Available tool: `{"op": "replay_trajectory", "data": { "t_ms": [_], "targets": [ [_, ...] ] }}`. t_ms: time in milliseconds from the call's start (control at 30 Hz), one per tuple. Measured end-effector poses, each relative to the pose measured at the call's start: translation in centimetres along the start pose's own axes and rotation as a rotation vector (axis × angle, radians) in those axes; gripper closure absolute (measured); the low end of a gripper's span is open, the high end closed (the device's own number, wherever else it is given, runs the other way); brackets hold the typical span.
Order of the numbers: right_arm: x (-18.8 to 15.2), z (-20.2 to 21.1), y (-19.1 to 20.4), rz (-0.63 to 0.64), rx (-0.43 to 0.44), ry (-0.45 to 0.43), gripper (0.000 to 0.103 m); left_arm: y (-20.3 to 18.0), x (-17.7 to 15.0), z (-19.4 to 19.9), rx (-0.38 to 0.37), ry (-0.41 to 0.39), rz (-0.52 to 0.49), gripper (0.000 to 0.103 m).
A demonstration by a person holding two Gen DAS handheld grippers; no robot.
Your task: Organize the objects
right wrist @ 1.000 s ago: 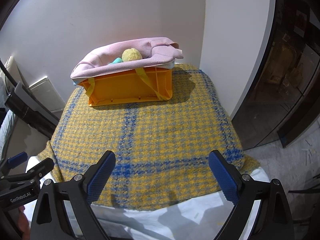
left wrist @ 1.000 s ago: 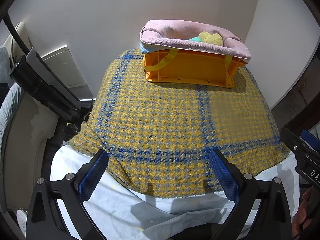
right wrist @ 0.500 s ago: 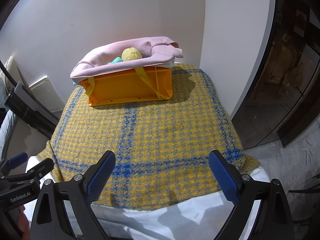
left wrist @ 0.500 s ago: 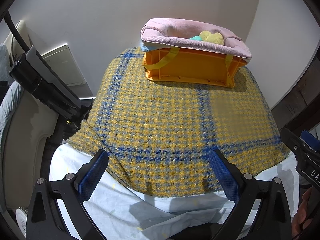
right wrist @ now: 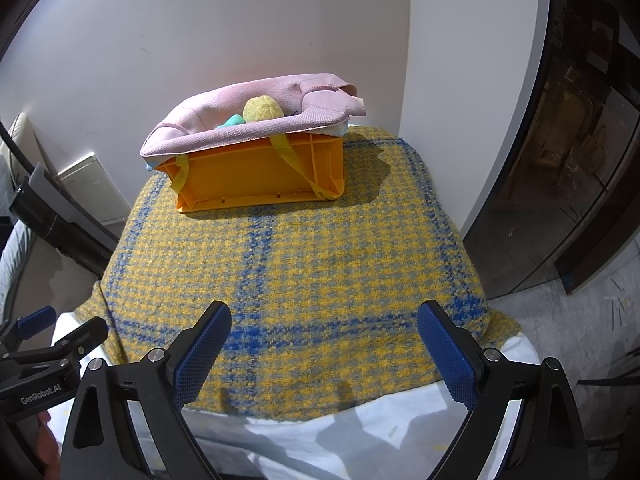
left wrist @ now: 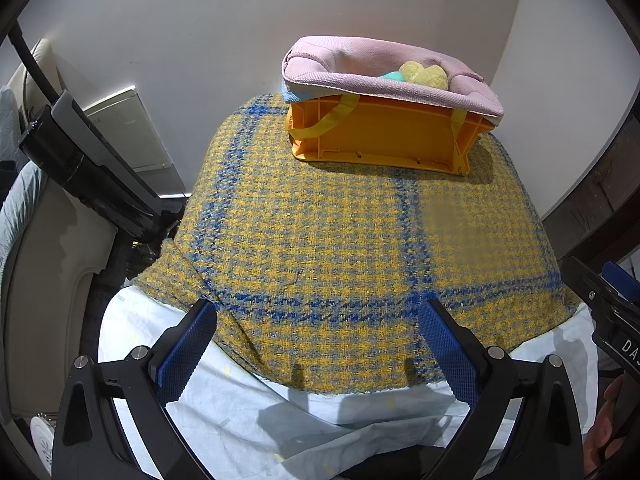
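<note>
An orange plastic crate (left wrist: 384,136) (right wrist: 256,172) stands at the far end of a table covered by a yellow and blue checked cloth (left wrist: 340,240) (right wrist: 296,264). A pink fabric (left wrist: 360,80) (right wrist: 224,132) is draped over its rim. A yellow plush item (left wrist: 426,74) (right wrist: 262,109) and a teal item (left wrist: 392,76) (right wrist: 232,121) lie inside. My left gripper (left wrist: 318,348) is open and empty over the near table edge. My right gripper (right wrist: 324,348) is open and empty beside it, also at the near edge.
A white sheet (left wrist: 248,408) hangs under the cloth at the near edge. White walls (right wrist: 200,40) close the back and right. A black device (left wrist: 88,172) and a beige chair stand to the left. A dark glass cabinet (right wrist: 580,140) stands to the right.
</note>
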State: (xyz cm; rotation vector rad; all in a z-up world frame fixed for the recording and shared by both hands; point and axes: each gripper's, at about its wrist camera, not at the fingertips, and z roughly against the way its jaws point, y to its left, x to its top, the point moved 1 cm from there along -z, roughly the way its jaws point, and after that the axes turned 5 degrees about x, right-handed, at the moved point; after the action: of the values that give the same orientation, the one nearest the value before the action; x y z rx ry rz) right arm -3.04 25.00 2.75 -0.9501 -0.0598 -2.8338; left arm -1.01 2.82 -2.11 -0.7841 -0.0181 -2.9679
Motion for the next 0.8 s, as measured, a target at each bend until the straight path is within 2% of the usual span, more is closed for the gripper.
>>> {"op": "replay_trajectory", "data": {
  "t_ms": [800],
  "targets": [
    [0.02, -0.07, -0.06, 0.002, 0.002, 0.000, 0.009, -0.03, 0.23, 0.14, 0.009, 0.000, -0.011, 0.000]
  ]
}}
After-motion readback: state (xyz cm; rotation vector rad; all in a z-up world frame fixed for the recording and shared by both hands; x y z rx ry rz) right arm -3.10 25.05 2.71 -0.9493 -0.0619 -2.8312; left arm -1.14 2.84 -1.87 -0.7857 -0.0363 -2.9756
